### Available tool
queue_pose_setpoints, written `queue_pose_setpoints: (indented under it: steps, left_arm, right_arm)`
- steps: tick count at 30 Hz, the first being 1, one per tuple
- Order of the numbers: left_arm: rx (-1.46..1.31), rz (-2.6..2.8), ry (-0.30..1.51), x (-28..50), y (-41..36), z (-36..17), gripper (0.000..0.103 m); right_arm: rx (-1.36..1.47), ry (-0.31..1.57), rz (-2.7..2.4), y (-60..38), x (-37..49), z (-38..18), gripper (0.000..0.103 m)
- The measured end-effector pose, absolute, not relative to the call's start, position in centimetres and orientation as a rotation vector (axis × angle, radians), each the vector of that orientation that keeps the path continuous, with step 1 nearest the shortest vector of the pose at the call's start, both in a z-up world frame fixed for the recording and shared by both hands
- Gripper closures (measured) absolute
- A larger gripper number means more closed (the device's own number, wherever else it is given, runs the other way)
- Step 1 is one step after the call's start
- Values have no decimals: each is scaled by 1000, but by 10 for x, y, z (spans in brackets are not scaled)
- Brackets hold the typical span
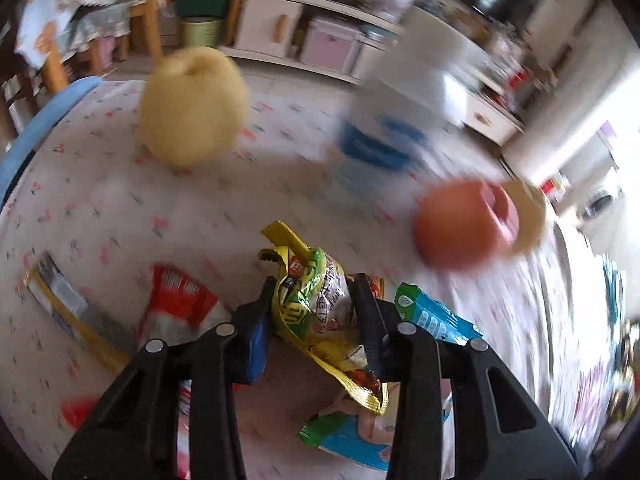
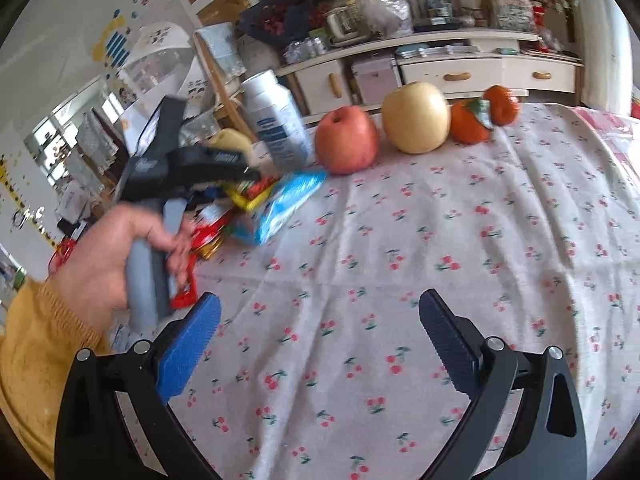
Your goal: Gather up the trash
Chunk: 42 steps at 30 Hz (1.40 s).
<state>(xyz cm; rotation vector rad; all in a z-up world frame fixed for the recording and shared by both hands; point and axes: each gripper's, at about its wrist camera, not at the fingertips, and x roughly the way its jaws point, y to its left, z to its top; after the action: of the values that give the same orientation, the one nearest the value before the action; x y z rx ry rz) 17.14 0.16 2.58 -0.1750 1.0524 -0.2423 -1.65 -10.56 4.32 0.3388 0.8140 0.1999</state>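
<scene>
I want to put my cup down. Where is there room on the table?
The bare cloth in front of the open right gripper is free, bordered by the fruit row, red apple to orange, behind. It is crowded at the wrappers by the left gripper, which grips a yellow wrapper.

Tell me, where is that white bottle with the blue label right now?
In the right wrist view the white bottle stands upright at the table's far left edge, just left of the red apple and behind the pile of wrappers.
</scene>
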Motion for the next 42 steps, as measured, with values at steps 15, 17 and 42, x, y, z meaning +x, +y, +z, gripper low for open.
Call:
queue_pose_setpoints:
  steps: [15,17,42]
  left_arm:
    - [-181,-500,1008,17,-6,41,48]
    - [-178,-453,954,3,17,53,38]
    - [-166,-69,1031,51,107,20,36]
  right_arm:
    - [438,796,76,-158,-20,42,5]
    - [435,799,99,-155,-20,43,5]
    - [108,894,312,-58,-2,20,6]
